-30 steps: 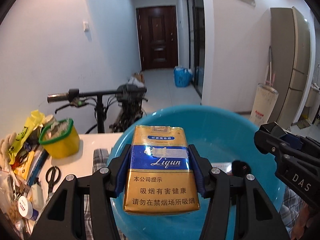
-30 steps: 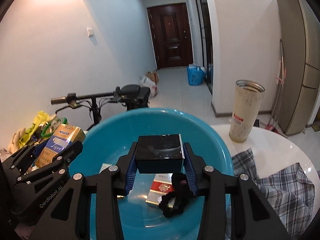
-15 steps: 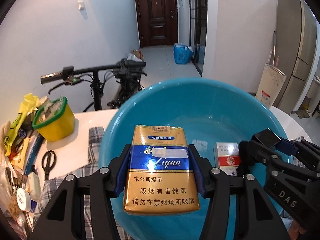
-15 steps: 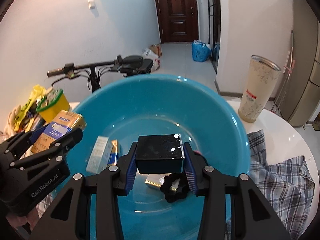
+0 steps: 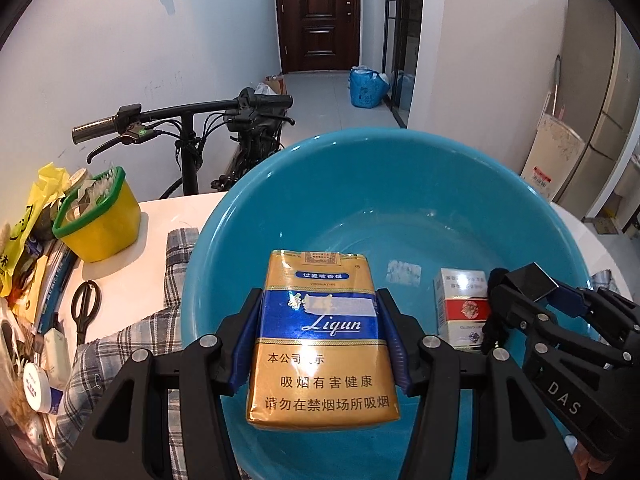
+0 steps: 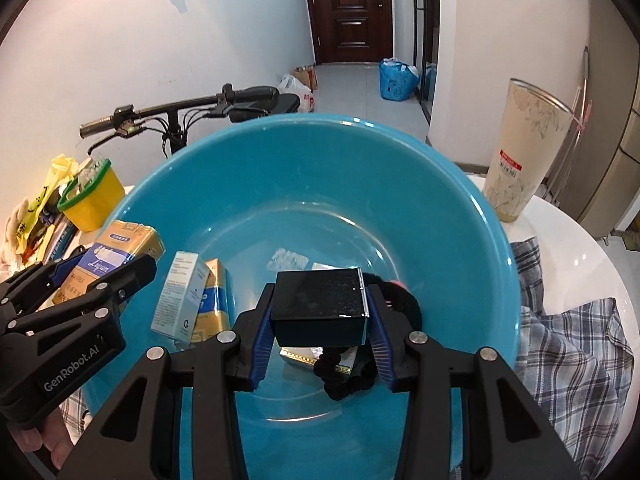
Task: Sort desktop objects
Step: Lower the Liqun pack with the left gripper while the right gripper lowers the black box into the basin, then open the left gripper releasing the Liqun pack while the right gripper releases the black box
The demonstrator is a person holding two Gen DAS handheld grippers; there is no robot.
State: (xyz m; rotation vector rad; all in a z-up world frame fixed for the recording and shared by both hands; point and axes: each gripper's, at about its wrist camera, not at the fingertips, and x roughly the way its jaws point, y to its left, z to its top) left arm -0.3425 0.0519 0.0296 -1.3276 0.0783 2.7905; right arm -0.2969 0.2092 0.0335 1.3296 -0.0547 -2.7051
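Note:
My left gripper (image 5: 320,320) is shut on a gold and blue cigarette pack (image 5: 322,340) and holds it over the near left part of a big blue basin (image 5: 360,168). My right gripper (image 6: 320,312) is shut on a black box (image 6: 320,308) above the basin's (image 6: 460,208) middle. In the basin lie a red and white pack (image 5: 462,308), a pale green box (image 6: 180,296), a gold and blue pack (image 6: 214,304) and a black hair tie (image 6: 348,376). The left gripper with its pack (image 6: 104,260) also shows in the right wrist view.
The basin rests on a plaid shirt (image 6: 568,352) on a white round table (image 6: 576,248). A tall beige cup (image 6: 520,152) stands at the right. A yellow tub (image 5: 100,216), scissors (image 5: 84,308) and clutter sit at the left. A scooter handlebar (image 5: 180,116) stands behind the table.
Both grippers have moved forward and tilted down over the basin with their loads, so more of the basin's inside and its contents shows.

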